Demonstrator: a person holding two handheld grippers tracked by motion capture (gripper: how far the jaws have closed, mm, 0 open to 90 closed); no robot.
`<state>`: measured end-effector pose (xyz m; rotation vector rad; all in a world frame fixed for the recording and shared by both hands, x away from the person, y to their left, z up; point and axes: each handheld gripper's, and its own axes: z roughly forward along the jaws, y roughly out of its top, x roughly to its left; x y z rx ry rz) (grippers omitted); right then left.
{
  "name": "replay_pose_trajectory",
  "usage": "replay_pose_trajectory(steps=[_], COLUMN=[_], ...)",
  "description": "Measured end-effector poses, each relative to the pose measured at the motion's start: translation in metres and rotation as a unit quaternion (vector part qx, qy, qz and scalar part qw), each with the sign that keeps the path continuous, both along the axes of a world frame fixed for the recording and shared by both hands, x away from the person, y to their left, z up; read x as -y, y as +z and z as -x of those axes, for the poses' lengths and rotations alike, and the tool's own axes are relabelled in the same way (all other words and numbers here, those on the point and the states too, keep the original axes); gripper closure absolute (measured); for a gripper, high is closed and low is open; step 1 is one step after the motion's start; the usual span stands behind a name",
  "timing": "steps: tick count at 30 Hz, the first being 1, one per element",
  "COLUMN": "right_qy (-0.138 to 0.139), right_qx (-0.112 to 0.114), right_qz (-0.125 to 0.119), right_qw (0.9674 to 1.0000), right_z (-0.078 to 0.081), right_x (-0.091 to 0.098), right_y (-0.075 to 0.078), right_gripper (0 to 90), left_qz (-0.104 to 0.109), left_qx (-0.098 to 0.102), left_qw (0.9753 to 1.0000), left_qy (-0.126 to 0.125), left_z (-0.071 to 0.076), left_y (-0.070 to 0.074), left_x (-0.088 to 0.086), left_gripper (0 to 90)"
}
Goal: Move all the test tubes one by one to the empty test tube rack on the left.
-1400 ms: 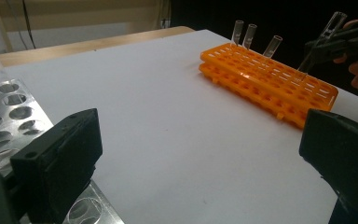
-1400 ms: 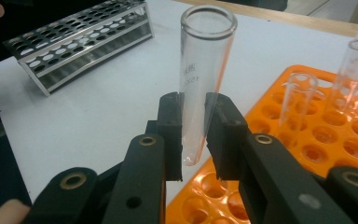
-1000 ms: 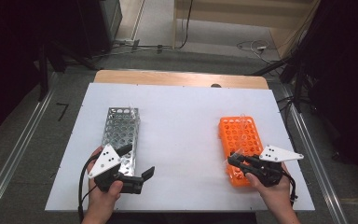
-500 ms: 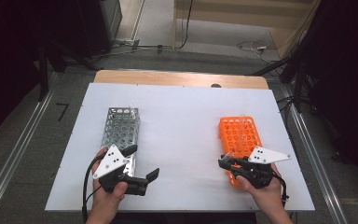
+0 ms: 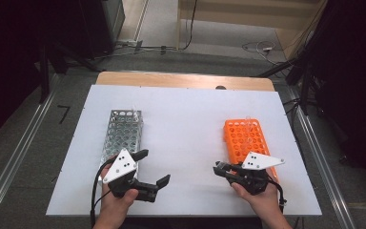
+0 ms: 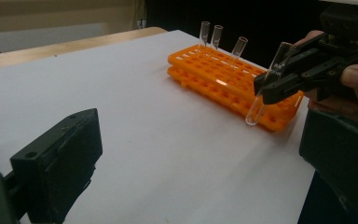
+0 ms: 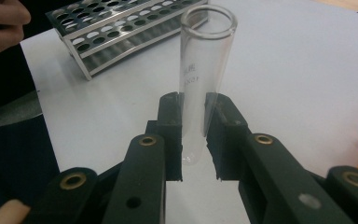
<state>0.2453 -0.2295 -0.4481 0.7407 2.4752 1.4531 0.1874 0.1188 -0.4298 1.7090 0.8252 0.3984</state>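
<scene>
Test tube (image 7: 200,79) bears small unreadable print.

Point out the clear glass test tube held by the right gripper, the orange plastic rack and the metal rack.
Clear glass test tube (image 7: 204,70), right gripper view, its wall above the jaws.
Orange plastic rack (image 5: 243,138), high view, its perforated top.
Metal rack (image 5: 122,131), high view, its perforated top.

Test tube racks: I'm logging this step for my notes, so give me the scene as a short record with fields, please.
surface: white table top
left rack: metal rack, on the person's left
right rack: orange rack, three tubes standing at its far end
right tongs: shut on a clear glass test tube, roughly upright, lifted clear of the orange rack
left tongs: open, nothing between them, near the metal rack
</scene>
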Motion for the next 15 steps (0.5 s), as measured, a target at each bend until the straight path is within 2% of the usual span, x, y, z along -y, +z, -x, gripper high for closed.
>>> replay_pose_trajectory(steps=[2,8,15], right_qy=[0.004,0.02,0.039], right_qx=[0.0,0.0,-0.001], right_qz=[0.001,0.007,0.017], right_qw=[1.0,0.9998,0.9991], right_z=[0.001,0.004,0.009], right_x=[-0.003,-0.016,-0.031], right_y=[-0.001,-0.003,-0.006], right_gripper=[73.8,73.8,73.8], left_qz=[-0.002,-0.013,-0.011], left_qx=[-0.003,-0.008,-0.013], left_qw=[1.0,0.9999,0.9992], left_qy=[-0.004,-0.002,-0.036], left_z=[0.0,0.001,0.001], left_y=[0.001,0.002,0.001], left_x=[0.004,0.02,0.035], left_gripper=[0.0,11.1,25.7])
